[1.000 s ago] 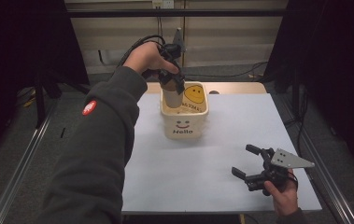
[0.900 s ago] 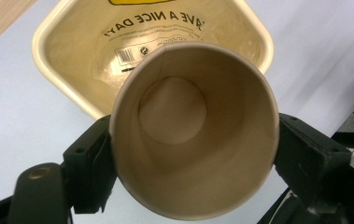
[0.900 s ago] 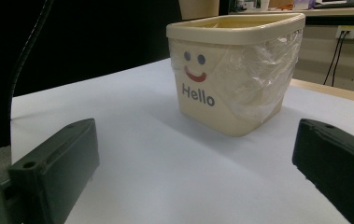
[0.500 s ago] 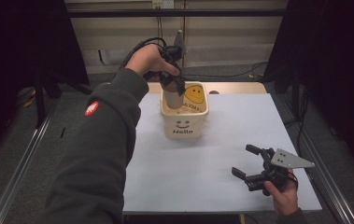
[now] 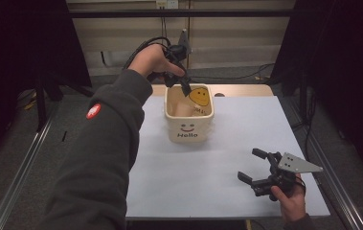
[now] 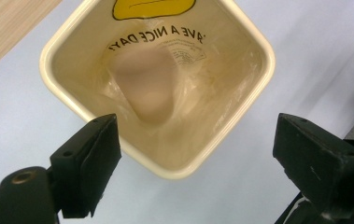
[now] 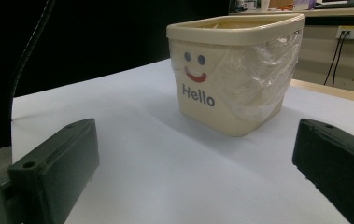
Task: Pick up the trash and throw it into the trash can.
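The left tongs (image 5: 185,89) hang above the far rim of the cream bin (image 5: 189,125), jaws spread wide and holding nothing. Straight below them, in the left gripper view, a pale tan object (image 6: 145,84) lies at the bottom of the bin, resting on the clear plastic liner (image 6: 198,100); its shape is blurred, so what it is cannot be told. The step in hand looks like a drop into the bin just finished, with the left tongs clear of the load.

The right tongs (image 5: 255,168) rest low over the white surface (image 5: 217,153), well apart from the bin and nearer the person, jaws also spread and empty. From them the bin stands ahead, its "Hello" face turned their way.

Next, the left tongs likely need to lift away from the rim without snagging the liner.
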Tool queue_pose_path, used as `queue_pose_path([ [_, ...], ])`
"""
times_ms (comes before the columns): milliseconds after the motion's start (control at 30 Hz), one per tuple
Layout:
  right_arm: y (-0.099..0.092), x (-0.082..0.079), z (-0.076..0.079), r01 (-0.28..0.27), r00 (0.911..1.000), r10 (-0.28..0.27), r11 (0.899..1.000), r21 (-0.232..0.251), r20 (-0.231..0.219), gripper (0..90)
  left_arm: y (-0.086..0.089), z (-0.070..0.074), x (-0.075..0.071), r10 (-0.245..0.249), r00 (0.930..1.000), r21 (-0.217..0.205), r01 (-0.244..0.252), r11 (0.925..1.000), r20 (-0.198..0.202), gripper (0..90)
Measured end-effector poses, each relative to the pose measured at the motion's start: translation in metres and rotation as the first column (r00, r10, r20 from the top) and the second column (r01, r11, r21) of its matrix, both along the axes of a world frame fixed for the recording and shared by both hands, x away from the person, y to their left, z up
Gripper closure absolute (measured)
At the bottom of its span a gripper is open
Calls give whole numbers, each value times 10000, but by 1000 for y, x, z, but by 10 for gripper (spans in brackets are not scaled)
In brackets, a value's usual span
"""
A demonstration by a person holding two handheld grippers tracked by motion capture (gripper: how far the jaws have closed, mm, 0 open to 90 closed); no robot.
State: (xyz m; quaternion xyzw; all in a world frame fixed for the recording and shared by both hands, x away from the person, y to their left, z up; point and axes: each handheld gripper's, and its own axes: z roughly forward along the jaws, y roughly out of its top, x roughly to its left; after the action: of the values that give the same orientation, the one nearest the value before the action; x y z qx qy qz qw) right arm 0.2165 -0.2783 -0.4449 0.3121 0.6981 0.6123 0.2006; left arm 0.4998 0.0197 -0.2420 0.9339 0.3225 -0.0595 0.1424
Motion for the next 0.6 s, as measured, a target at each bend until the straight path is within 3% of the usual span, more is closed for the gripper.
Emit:
queue_pose_path([
  [600,0,0,0,167,9998,-167,9998,-114,-60,2,15,34,-10,103,9993,-164,-97,9998,365,152],
])
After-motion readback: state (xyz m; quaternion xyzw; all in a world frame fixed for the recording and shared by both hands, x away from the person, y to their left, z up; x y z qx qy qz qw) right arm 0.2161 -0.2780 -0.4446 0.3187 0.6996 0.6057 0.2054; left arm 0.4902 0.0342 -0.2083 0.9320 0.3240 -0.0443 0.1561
